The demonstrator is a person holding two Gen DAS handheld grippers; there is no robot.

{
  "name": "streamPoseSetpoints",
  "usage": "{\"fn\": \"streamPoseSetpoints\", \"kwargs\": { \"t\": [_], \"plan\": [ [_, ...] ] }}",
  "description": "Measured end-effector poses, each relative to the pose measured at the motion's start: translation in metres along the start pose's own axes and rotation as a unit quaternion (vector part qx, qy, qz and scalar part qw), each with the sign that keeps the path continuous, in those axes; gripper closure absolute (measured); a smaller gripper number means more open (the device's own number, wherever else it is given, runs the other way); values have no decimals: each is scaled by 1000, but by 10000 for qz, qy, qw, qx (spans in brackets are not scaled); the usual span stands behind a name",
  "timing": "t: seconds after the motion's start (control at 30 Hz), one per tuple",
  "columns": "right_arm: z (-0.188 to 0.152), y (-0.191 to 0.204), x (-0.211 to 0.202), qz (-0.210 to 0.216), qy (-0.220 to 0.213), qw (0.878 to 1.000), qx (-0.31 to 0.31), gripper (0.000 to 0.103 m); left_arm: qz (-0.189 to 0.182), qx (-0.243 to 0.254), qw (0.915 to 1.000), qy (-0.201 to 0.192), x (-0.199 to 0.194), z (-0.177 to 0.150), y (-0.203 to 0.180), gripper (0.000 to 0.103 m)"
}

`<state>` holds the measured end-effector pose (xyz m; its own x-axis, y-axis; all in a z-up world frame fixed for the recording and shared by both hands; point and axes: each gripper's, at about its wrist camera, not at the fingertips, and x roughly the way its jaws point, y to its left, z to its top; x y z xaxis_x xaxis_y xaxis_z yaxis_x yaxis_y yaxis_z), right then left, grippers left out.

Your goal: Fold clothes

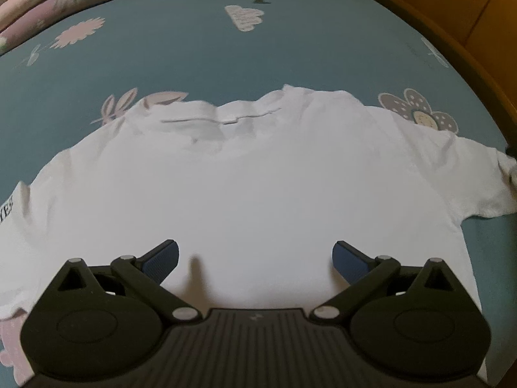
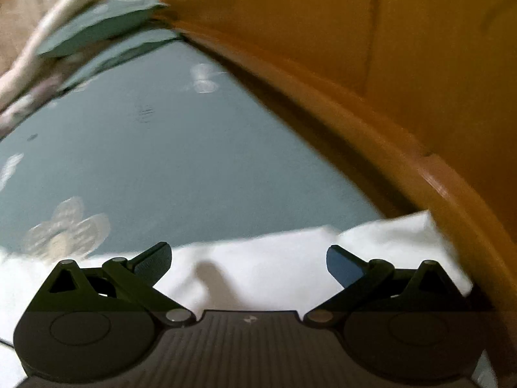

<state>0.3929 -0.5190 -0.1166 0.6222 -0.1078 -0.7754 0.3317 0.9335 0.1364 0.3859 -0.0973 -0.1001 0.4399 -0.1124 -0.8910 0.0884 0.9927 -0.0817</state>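
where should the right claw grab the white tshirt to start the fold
Judging by how it lies, take the white t-shirt by its right sleeve, coming from above: it lies spread flat, and that sleeve's free edge sits just ahead of the open right claw.

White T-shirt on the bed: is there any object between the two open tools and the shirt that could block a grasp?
Nothing visible does. The left tool is open directly over the flat white T-shirt, with bare fabric between its fingers. The right tool is open above the shirt's edge near the wooden bed frame, beside it, not in between.
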Motion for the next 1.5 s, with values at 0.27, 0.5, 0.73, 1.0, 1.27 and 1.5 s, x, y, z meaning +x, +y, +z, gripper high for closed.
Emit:
{"fn": "streamPoseSetpoints", "kwargs": {
  "t": [0.27,0.5,0.73,1.0,1.27,1.5],
  "plan": [
    [-64,50,-5,-85,10,9937,-1115,0,234,365,9989,181,11,-30,6,2],
    [-60,68,-43,-137,356,9950,-925,0,185,-143,9993,302,-1,-51,28,2],
    [-89,176,-66,967,434,9780,-1799,0,415,270,9988,24,-12,-63,32,2],
    [-149,261,-80,1759,984,9442,-2605,0,306,-81,9991,286,-18,-104,69,2],
    [-171,282,-65,1468,1384,9338,-2956,0,122,-525,9985,-25,-47,-110,117,4],
    [-186,295,-65,980,1237,9336,-3216,0,-134,-552,9980,-289,-32,-90,137,9]
  ]
}}
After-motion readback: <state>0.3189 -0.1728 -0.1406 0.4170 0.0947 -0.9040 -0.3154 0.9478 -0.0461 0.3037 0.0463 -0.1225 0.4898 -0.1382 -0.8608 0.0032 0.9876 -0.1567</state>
